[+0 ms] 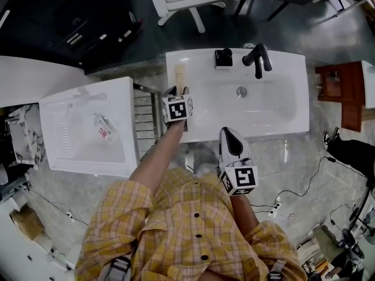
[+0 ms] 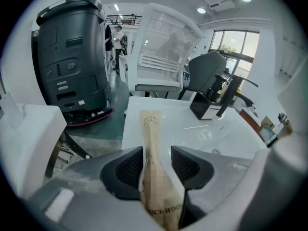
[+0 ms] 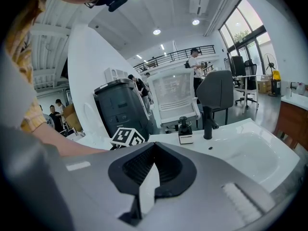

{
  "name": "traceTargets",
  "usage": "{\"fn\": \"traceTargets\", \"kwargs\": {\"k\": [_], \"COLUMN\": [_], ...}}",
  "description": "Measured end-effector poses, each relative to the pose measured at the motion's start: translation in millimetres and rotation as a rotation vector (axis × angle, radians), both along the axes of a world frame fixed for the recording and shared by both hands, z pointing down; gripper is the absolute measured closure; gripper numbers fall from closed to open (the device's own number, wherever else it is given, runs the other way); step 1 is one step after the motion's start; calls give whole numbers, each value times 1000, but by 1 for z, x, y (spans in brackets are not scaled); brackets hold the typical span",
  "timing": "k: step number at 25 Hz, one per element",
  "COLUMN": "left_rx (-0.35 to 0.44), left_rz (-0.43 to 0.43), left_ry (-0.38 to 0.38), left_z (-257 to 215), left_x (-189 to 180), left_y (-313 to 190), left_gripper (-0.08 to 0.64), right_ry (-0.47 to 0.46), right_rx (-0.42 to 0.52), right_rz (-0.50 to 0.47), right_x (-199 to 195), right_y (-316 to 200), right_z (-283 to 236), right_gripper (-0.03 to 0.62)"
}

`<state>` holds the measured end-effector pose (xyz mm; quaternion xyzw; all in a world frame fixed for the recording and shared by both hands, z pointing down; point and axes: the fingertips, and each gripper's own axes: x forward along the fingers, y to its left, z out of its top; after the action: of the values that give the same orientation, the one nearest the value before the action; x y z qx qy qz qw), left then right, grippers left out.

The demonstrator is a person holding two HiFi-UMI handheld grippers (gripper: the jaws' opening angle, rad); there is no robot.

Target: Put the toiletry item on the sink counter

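Head view puts the white sink worktop (image 1: 297,89) in front of you, its basin (image 1: 263,101) taking up most of the middle. Your left gripper (image 1: 178,91) reaches over the front left corner, pointing steeply down. Your right gripper (image 1: 231,134) hangs back near your waist, off the worktop's front edge, with its fingers (image 3: 166,170) together and nothing between them. The paper toothbrush packet (image 2: 150,129) lies lengthwise on the left strip of the worktop just beside the basin (far end towards the back edge). Its near end sits between your left fingers (image 2: 126,170), which stand apart and do not clamp it. At the back rim, well apart from the packet, stand the black faucet (image 1: 258,58) and a small black soap dispenser (image 1: 223,57).
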<state>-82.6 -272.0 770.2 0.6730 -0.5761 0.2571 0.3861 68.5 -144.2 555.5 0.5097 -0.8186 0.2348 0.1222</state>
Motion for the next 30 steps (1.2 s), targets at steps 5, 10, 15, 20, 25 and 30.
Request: {"fn": "traceTargets", "kwargs": {"k": [5,10,15,20,25,30], "left_rx": [7,28,49,84,113,163], "left_rz": [-16,-14,-13,-24,-28,-10], "left_ry": [8,32,39,54,83,102], "left_z": [-2,-14,-26,-46,-70,-101], "left_x": [-1,-1,-3,-9,-11,-9], "left_y": [1,1,4,7,12,17], "left_gripper": [345,344,339,339,339,354], "right_ry": [-1,-1,-1,-15,-15,-20], "right_rx": [2,12,32,54,77,100], "right_rz": [4,16,15,17,14,14], "right_x": [4,11,11,8,4,1], "right_y": [1,-2,-3,-4,-7,-13], "right_z": [1,-2,-8,-18,-29,-40], "right_gripper": [591,591,591,591,591,591]}}
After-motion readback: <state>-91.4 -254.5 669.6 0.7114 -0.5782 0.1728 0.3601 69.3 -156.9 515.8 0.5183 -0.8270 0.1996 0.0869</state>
